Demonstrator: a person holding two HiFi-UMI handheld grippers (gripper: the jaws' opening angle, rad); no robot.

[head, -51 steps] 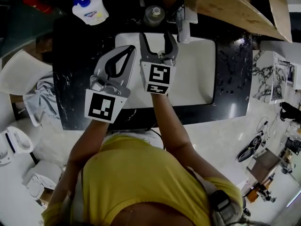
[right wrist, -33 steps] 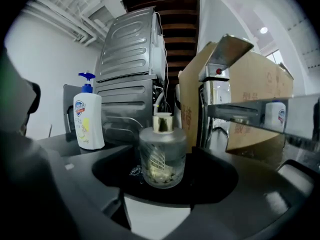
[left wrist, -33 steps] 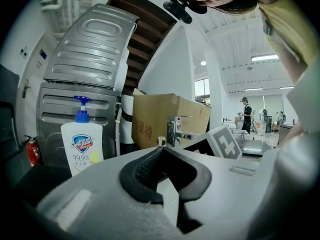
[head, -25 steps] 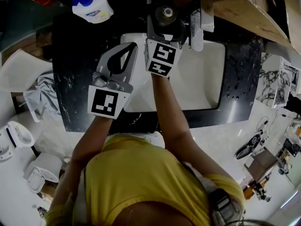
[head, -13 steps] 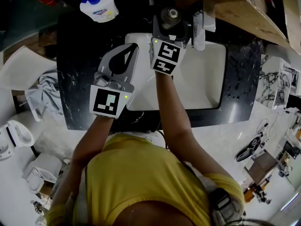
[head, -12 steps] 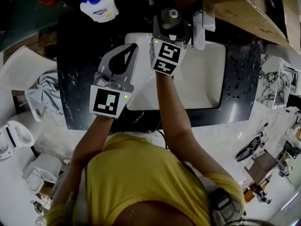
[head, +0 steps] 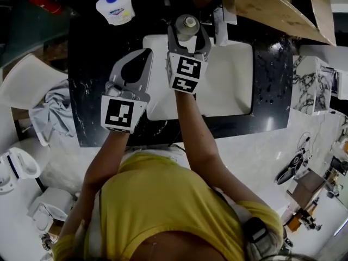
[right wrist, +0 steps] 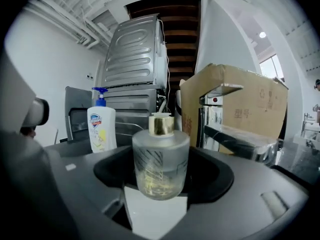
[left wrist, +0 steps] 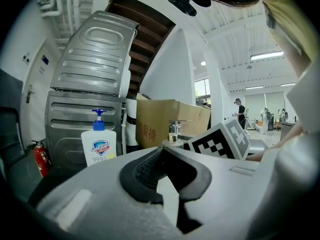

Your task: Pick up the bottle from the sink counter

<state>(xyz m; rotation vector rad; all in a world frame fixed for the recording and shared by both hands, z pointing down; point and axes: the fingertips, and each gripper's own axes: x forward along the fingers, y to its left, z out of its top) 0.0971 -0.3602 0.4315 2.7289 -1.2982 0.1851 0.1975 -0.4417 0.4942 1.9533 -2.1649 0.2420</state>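
Note:
The bottle [head: 187,22] is a squat frosted glass flask with a gold cap, at the back rim of the white sink [head: 228,86]. My right gripper [head: 187,30] is shut on the bottle, one jaw pressing each side of its body. In the right gripper view the bottle [right wrist: 161,169] stands upright between the jaws, with white sink showing under its base. My left gripper [head: 145,54] hovers over the sink's left edge, shut and with nothing in it. In the left gripper view its tips [left wrist: 162,150] meet.
A white soap pump bottle [head: 115,8] stands on the black counter [head: 92,64] at the back left. A chrome faucet [head: 218,20] is just right of the held bottle. A cardboard box [head: 277,10] overhangs the back right. A grey cloth [head: 51,110] hangs off the counter's left end.
My right gripper moved forward from over the sink to the bottle and its jaws closed on the bottle's sides. The left gripper has stayed about where it was.

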